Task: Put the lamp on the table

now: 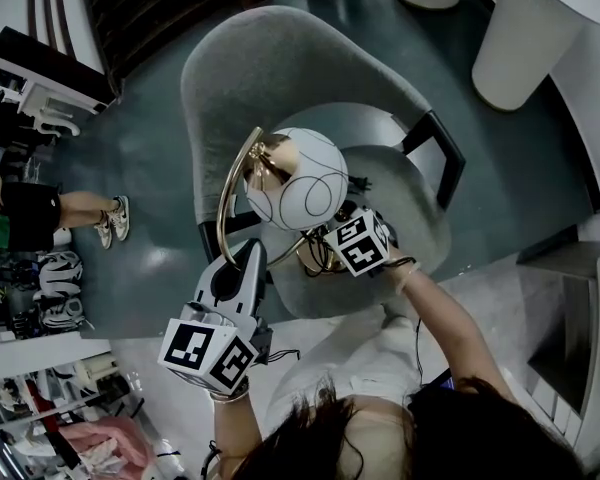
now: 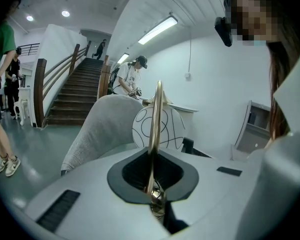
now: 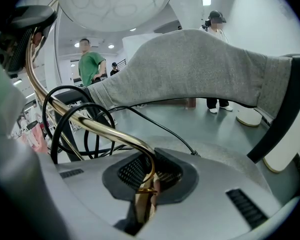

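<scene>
Lamp (image 1: 298, 190) over grey chair (image 1: 280, 68), brass frame (image 1: 224, 196) in left tongs (image 2: 155, 194), right tongs (image 3: 146, 191)

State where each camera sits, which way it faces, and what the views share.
Head view: on the person's head, facing steeply down at the lamp, grey chair, the person's arms, left tool and right tool.
Left gripper view: on the left tool, along jaws shut on the lamp's brass stem, toward the chair; person's hair at right.
Right gripper view: on the right tool, along jaws shut on the brass frame; chair ahead.
Shared: lamp and chair in all three.
</scene>
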Available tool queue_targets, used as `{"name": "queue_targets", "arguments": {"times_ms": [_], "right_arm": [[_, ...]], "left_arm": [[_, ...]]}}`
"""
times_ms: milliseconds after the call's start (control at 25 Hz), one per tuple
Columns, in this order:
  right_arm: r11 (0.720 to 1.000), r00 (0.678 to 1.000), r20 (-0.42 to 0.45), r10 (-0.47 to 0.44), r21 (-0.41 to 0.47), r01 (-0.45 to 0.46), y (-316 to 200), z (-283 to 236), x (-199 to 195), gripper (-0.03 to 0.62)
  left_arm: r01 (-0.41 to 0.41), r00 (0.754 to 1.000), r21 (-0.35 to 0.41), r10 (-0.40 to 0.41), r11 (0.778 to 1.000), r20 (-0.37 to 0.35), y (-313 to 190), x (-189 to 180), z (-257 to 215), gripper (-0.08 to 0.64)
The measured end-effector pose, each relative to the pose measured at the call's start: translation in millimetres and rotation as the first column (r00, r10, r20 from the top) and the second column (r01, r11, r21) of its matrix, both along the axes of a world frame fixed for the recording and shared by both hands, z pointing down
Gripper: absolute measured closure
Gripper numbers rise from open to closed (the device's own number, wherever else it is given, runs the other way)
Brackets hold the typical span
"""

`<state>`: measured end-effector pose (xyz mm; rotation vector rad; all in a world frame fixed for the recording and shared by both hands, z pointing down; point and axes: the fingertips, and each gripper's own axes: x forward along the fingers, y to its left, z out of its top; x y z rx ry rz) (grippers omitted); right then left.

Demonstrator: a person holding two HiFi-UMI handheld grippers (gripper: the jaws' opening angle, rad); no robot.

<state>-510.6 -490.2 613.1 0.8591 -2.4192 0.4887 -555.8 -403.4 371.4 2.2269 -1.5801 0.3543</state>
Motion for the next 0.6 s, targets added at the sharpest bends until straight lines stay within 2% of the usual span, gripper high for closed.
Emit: {"name": "queue_targets", "arguments": {"times_ms": [360, 600], "right_arm": [[1.000, 1.000, 0.011, 0.021, -0.022, -0.021, 1, -1, 1, 0.552], [0.999, 0.999, 0.018, 0.033, -0.034, -0.032, -1, 0, 1, 0.552]], "left_arm": [[-0.003, 1.000, 0.060, 0.004, 0.998, -0.023, 1, 0, -18, 0.551], [-0.011, 1.000, 0.074, 0.009, 0.997, 0.025, 1, 0, -23, 0.551]]}}
